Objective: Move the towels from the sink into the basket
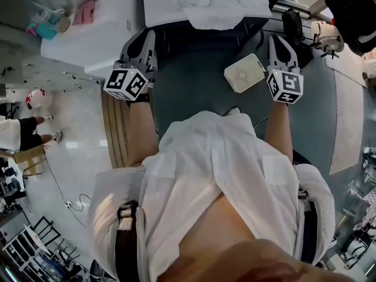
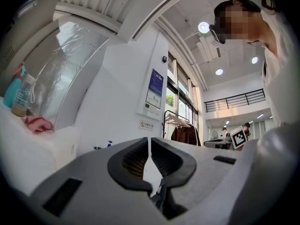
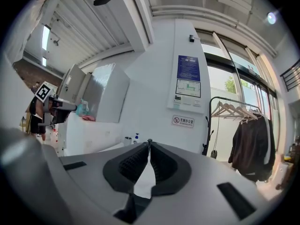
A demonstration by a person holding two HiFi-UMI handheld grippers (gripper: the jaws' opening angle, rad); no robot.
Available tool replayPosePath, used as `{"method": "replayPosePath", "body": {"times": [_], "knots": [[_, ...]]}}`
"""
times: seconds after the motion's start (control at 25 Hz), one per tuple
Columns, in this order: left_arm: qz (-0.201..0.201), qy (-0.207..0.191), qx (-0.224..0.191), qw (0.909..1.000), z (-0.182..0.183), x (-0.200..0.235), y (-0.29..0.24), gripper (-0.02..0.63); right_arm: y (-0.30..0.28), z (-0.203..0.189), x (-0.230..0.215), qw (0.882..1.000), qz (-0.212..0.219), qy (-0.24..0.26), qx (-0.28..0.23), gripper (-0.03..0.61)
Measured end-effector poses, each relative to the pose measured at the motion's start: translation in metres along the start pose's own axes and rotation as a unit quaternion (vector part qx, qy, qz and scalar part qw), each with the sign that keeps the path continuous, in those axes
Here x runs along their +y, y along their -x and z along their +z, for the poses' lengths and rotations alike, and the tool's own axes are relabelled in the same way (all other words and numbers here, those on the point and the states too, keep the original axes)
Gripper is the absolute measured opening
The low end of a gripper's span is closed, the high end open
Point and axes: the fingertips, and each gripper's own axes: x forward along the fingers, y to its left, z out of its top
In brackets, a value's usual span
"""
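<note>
In the head view a heap of white towels point(image 1: 216, 2) lies on a white surface point(image 1: 161, 4) at the top, ahead of both grippers. My left gripper point(image 1: 149, 37) is held up at the left, below and to the left of the heap, and its jaws are shut on nothing. My right gripper point(image 1: 276, 39) is held at the right, level with the left, also shut and empty. The left gripper view shows the left gripper point(image 2: 150, 140) against a white wall. The right gripper view shows the right gripper point(image 3: 149, 142) the same way. I cannot see a basket in any view.
A white square box point(image 1: 245, 72) lies on the dark floor beside the right gripper. A teal spray bottle point(image 1: 47, 23) and a pink cloth point(image 1: 86, 10) sit on a white counter point(image 1: 106, 40) at the left. A clothes rack point(image 3: 248, 135) stands at the right. Another person point(image 1: 20, 131) stands far left.
</note>
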Motion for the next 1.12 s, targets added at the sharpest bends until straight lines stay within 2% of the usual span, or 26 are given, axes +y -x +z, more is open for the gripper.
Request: {"method": "replayPosePath", "body": {"times": [0.4, 0.6, 0.88, 0.96, 1.0, 1.12], "knots": [[0.011, 0.007, 0.001, 0.9999, -0.003, 0.027, -0.001, 0.026, -0.036, -0.006, 0.014, 1.0, 0.015, 0.01, 0.023, 0.032], [0.011, 0.011, 0.002, 0.9999, -0.005, 0.033, -0.016, 0.026, -0.054, -0.01, 0.017, 0.999, 0.039, 0.013, 0.033, 0.032], [-0.001, 0.01, 0.021, 0.9997, -0.022, 0.034, -0.074, 0.026, -0.098, -0.031, -0.001, 0.996, 0.069, 0.029, 0.052, 0.041], [-0.006, 0.01, 0.03, 0.9995, -0.029, 0.037, -0.096, 0.026, -0.117, -0.04, -0.008, 0.994, 0.082, 0.032, 0.061, 0.079], [-0.009, 0.01, 0.034, 0.9993, -0.032, 0.038, -0.109, 0.026, -0.127, -0.044, -0.012, 0.993, 0.089, 0.033, 0.065, 0.117], [-0.014, 0.008, 0.044, 0.9989, -0.04, 0.042, -0.147, 0.026, -0.156, -0.056, -0.024, 0.991, 0.108, 0.035, 0.076, 0.13]]}}
